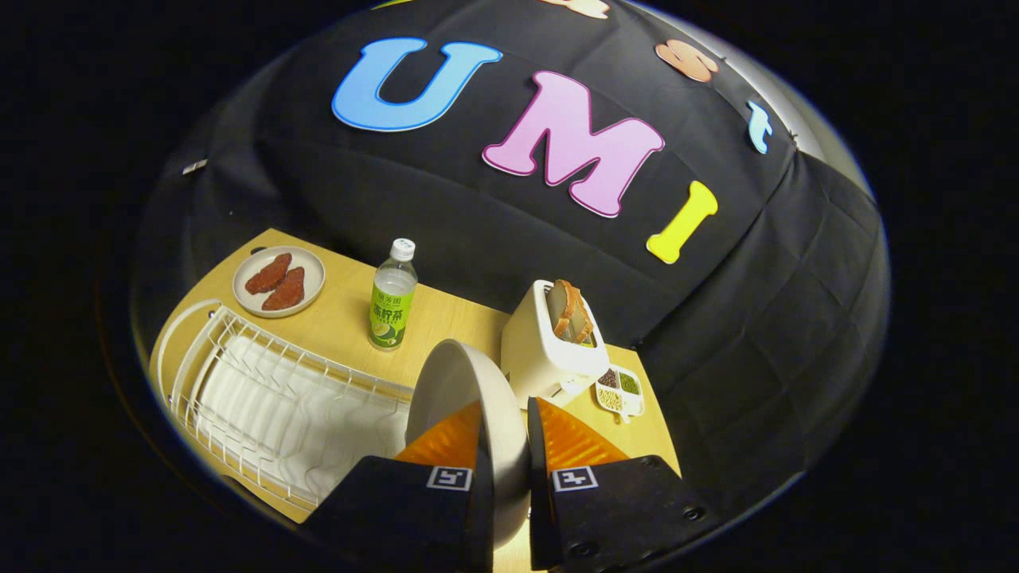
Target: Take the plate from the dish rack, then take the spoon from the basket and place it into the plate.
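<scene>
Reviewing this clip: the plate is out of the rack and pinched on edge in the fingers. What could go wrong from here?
1. The plate is clamped by its rim only, standing on edge in the gripper; it may pivot or slip out.
2. The toaster and the small dish of beans sit just ahead; a swing that way might knock them.
3. The bottle stands just beyond the dish rack and could be tipped.

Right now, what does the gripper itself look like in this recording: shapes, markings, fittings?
The gripper has two wedge-shaped fingers with ribbed inner faces, tapering toward their tips. Each sits on a broad, flat, dark block, and each block carries a small square black-and-white marker near the finger's base. Round screw heads show on the right-hand block. No cables, hand or sleeve can be made out.
</scene>
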`<state>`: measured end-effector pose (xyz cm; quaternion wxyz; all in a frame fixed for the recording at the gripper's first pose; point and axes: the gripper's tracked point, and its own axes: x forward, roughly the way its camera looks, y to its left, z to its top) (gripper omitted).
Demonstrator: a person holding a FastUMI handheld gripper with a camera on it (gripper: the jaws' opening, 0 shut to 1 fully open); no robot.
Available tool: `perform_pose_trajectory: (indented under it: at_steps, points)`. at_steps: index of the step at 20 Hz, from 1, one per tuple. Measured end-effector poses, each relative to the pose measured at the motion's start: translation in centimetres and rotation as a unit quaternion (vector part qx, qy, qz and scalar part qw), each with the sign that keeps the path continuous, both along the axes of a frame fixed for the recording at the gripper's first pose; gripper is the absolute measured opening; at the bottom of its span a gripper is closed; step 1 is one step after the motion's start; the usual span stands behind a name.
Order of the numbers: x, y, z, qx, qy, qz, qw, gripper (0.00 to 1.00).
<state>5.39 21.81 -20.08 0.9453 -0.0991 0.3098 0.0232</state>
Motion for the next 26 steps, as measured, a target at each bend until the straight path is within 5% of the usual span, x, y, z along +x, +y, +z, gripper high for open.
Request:
perform_pose_trajectory:
  at_steps: [7, 11, 18, 26]
  points:
    - [-1.4, -4.1, 1.8, 0.138, 0.02, -0.03, 0.99, 0.22]
    - [-3.2, -4.9, 2.5, 0.227, 0.036, -0.008, 0.973, 0.22]
    - [-8.2, -9.5, 1.3, 0.292, 0.067, -0.005, 0.954, 0.22]
    - [-16.4, -14.5, -6.5, 0.295, 0.139, -0.045, 0.944, 0.22]
